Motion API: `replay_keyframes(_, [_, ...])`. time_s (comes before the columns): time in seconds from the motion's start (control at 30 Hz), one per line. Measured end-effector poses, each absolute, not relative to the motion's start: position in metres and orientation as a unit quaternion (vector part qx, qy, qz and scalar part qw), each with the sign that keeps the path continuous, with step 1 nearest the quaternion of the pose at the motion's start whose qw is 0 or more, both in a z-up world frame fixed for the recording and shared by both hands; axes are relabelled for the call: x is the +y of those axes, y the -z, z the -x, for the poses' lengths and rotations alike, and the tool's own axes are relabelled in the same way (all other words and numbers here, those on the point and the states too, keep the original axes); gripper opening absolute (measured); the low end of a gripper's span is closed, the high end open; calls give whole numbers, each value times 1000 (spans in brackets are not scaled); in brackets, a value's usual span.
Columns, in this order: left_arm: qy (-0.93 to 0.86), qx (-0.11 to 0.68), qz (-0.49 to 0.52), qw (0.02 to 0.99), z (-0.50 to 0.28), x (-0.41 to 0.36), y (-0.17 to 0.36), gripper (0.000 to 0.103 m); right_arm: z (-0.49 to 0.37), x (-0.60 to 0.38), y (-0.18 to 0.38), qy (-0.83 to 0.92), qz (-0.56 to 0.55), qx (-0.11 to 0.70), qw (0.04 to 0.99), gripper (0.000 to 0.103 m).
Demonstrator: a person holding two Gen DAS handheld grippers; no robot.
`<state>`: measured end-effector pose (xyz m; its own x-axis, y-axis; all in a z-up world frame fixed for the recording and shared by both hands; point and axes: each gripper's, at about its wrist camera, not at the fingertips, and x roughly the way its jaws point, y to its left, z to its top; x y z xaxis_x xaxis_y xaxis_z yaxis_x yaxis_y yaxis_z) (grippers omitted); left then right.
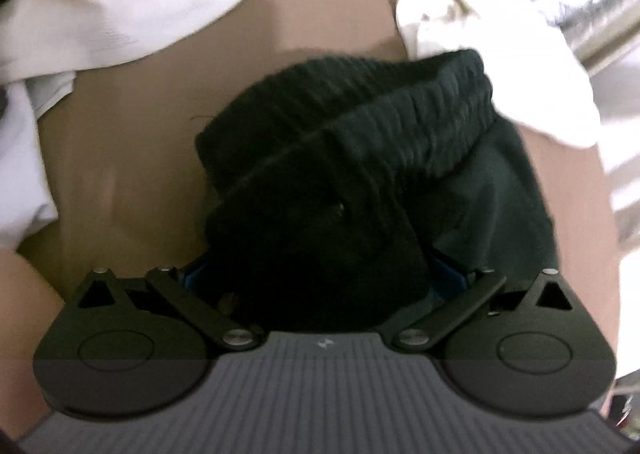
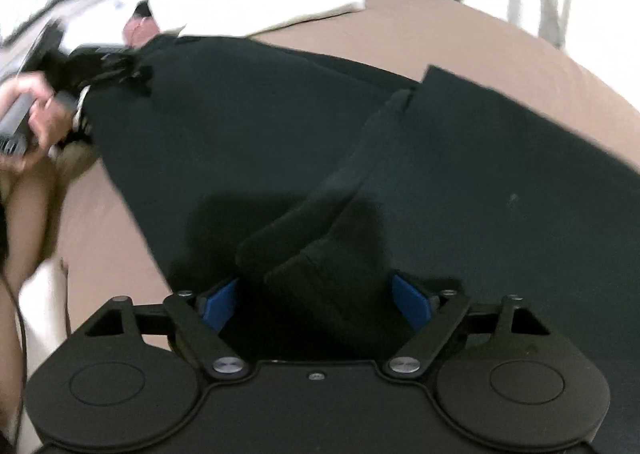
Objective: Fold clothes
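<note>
Both grippers had their jaws spread wide with dark cloth lying loose between the blue pads. 1, the left gripper (image 1: 324,274), sat over the ribbed waistband (image 1: 360,125) of the black trousers (image 2: 280,141); the right gripper (image 2: 316,294) stood over a folded flap farther along. The trousers lay on a tan surface (image 1: 132,141), with white clothes (image 1: 100,1) heaped beside them.
</note>
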<state>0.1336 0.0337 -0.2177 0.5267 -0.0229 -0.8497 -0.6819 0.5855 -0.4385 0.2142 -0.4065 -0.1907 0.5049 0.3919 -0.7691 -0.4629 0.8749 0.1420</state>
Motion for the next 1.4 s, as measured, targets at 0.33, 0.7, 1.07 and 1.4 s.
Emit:
replay_keyframes(0.33, [-192,427,373,801,-135,26,208,71,-228,-447,166,-266,-126,397,870,19])
replay_keyframes(0.7, [-185,436,328,818,-141,17,202,69,-234,-444,159,-262,-240,381,853,18])
replay_keyframes(1.07, [-182,444,344,807,-141,21,209,75,-214,-401,171,-220,33,447,866,60])
replay_keyframes(1.4, [-178,445,366,798,-143,26,216,78,-185,-394,175,-205,183,419,865,61])
